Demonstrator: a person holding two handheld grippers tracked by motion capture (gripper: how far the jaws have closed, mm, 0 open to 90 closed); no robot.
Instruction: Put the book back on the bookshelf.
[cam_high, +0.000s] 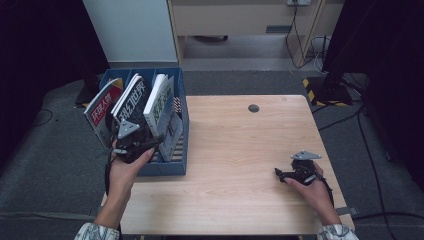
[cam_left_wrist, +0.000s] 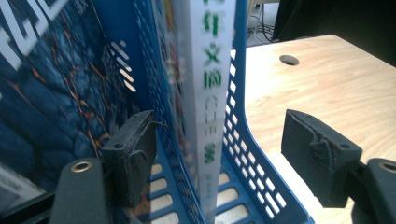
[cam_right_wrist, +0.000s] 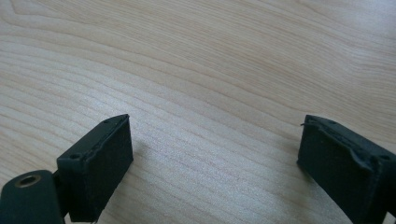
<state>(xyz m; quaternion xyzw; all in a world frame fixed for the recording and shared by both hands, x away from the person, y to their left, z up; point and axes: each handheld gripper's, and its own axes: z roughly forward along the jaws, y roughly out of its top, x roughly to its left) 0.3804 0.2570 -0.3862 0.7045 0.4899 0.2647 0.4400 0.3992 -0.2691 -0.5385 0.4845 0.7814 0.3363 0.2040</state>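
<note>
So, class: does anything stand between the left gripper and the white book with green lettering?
Yes. The blue rack's perforated side wall lies between the left gripper's right jaw and the white book; both sit inside the open jaws.

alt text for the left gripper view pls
The open left gripper straddles a white book spine with green lettering and the blue rack's perforated wall. A dark blue book cover stands left; a wooden table lies right.
</note>
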